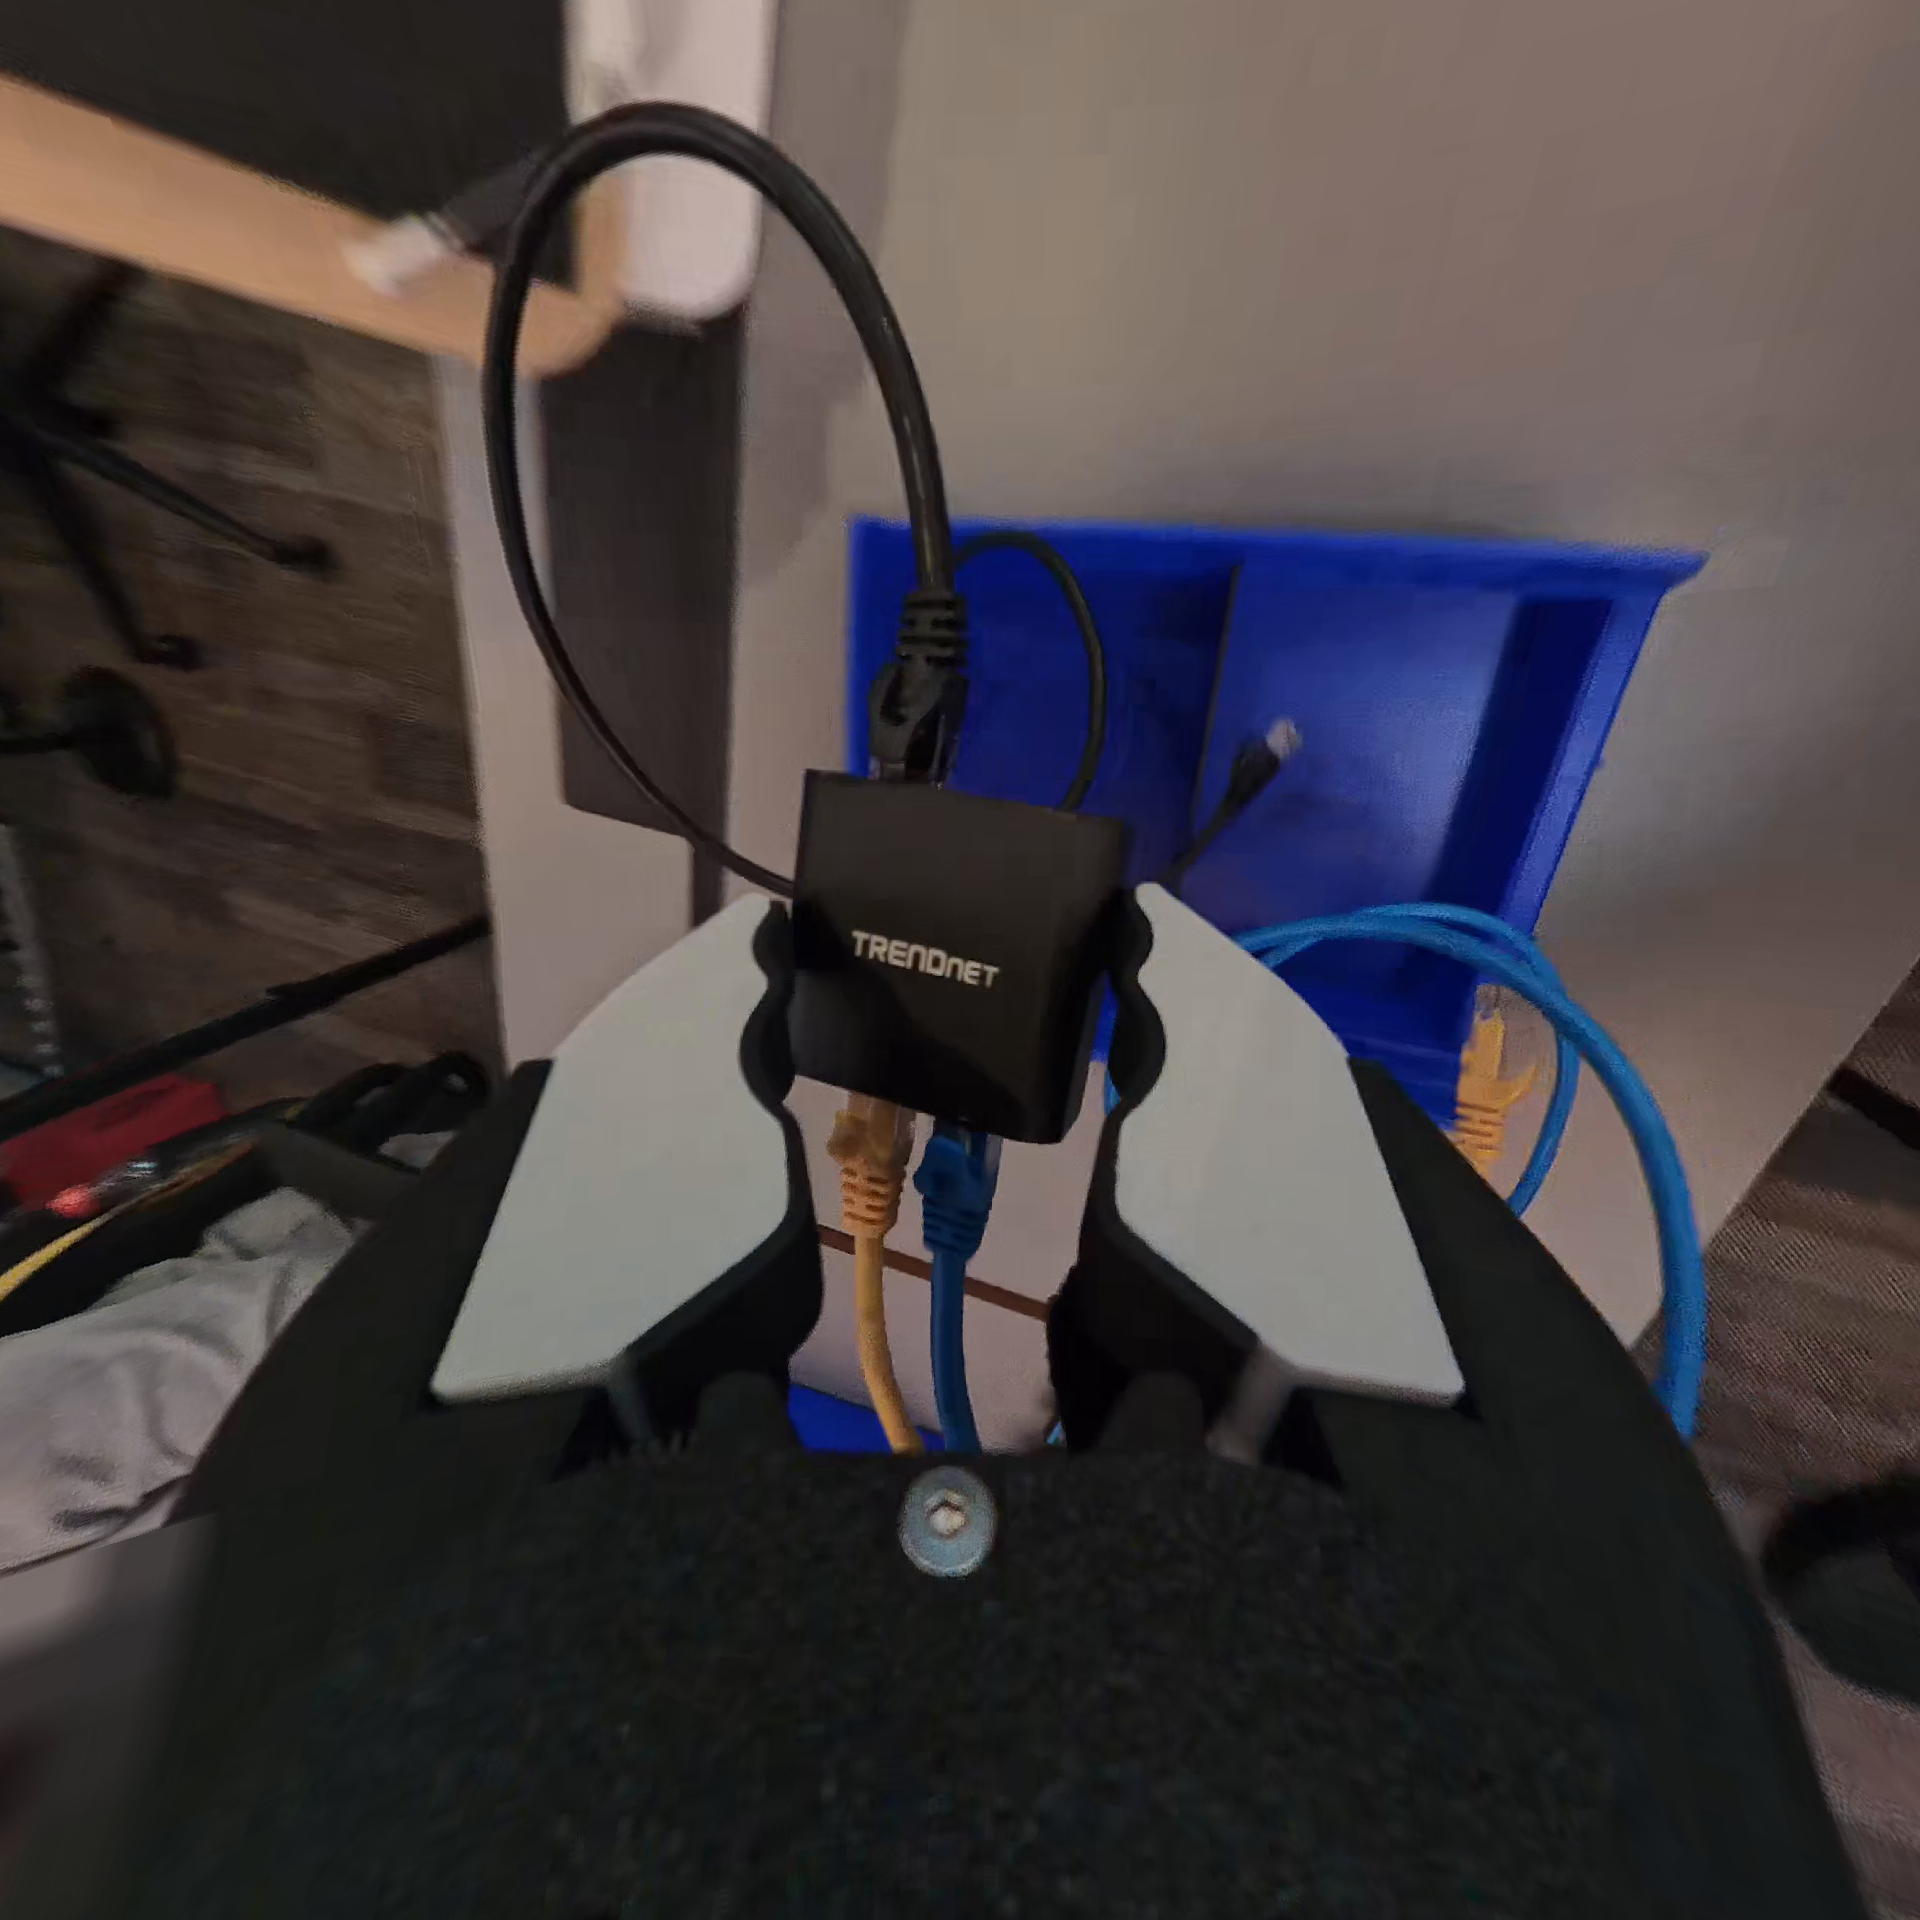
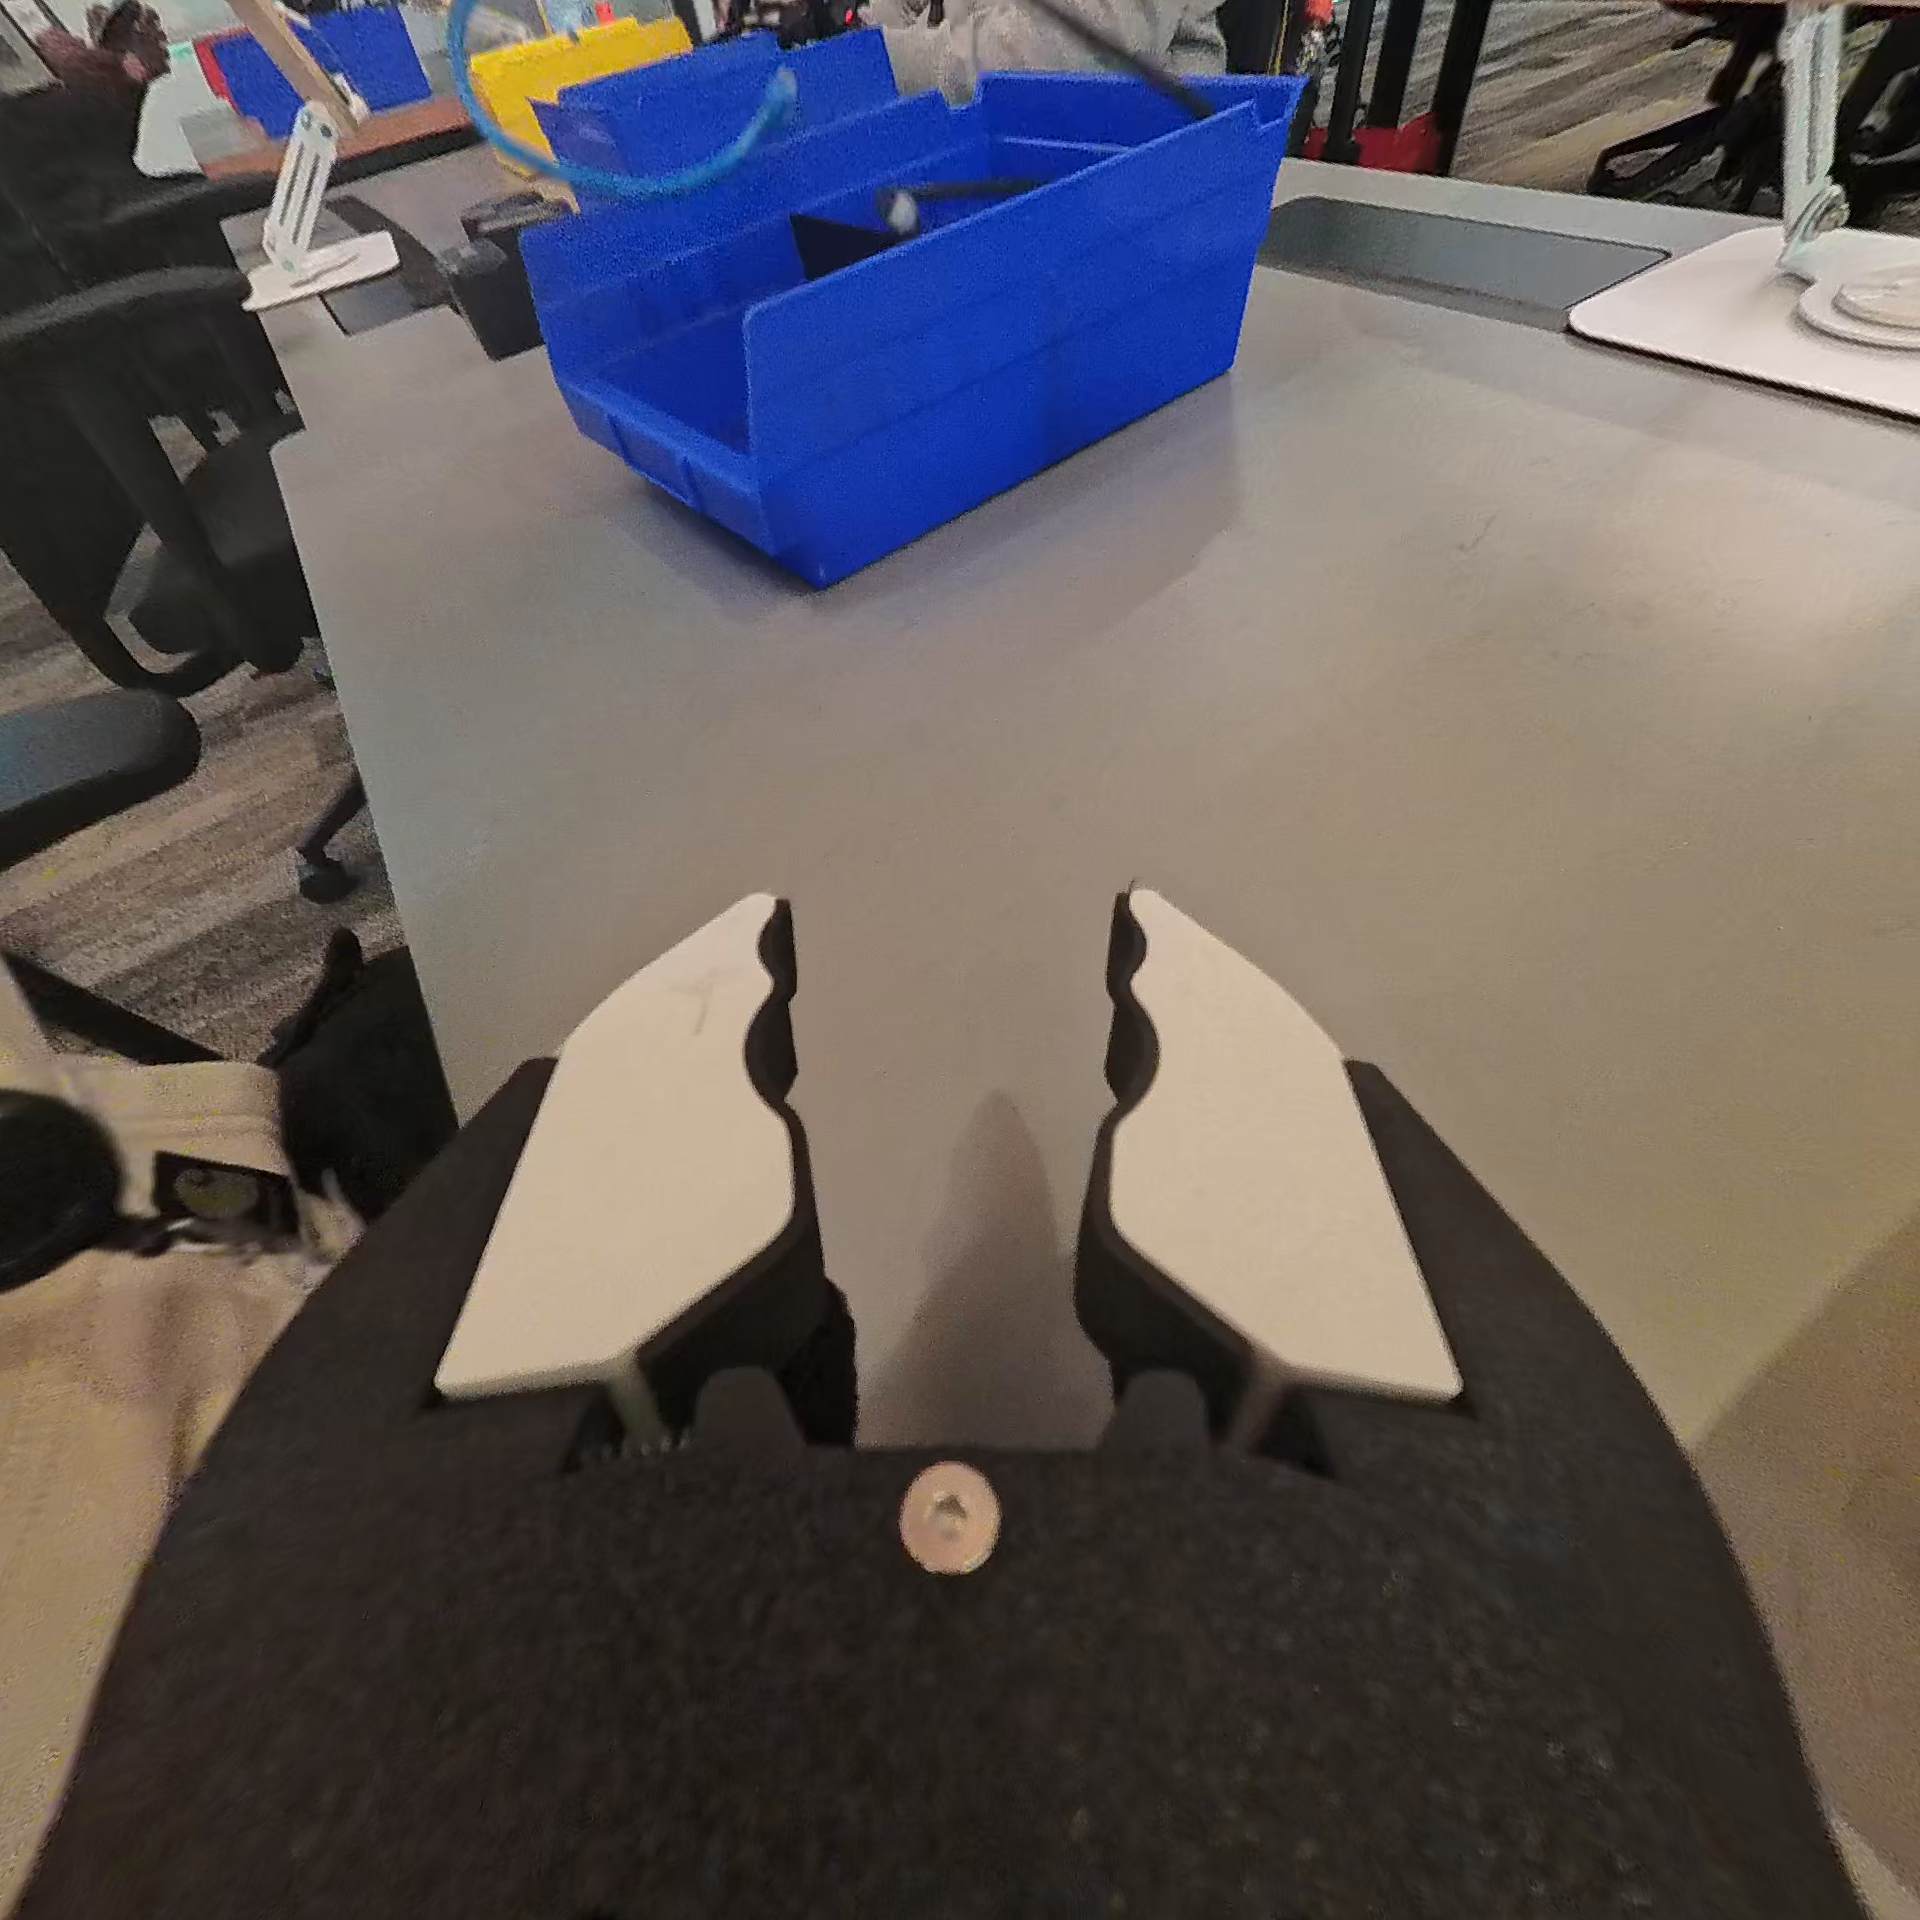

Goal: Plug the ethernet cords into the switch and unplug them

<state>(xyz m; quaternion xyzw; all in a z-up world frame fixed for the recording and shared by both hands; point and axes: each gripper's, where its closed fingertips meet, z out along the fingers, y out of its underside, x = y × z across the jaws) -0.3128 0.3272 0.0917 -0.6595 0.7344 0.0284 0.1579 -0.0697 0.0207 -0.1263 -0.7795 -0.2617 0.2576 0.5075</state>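
The left hand-held gripper [image 1: 951,1013] is clamped on the black switch [image 1: 951,961], lifted above the blue bin [image 1: 1382,665], with yellow cord [image 1: 871,1174], blue cord [image 1: 956,1195] and black cord [image 1: 925,665] plugged in. The right hand-held gripper [image 2: 951,997] hovers low over the table [image 2: 1351,727], fingers apart, empty.

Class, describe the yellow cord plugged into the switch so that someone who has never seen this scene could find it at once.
Start at the left gripper, whose fingers clamp a small black switch held above a blue bin. Two cords hang side by side from the switch's near edge. The yellow cord is the left one of that pair, next to the blue cord; a black cord leaves the far edge.
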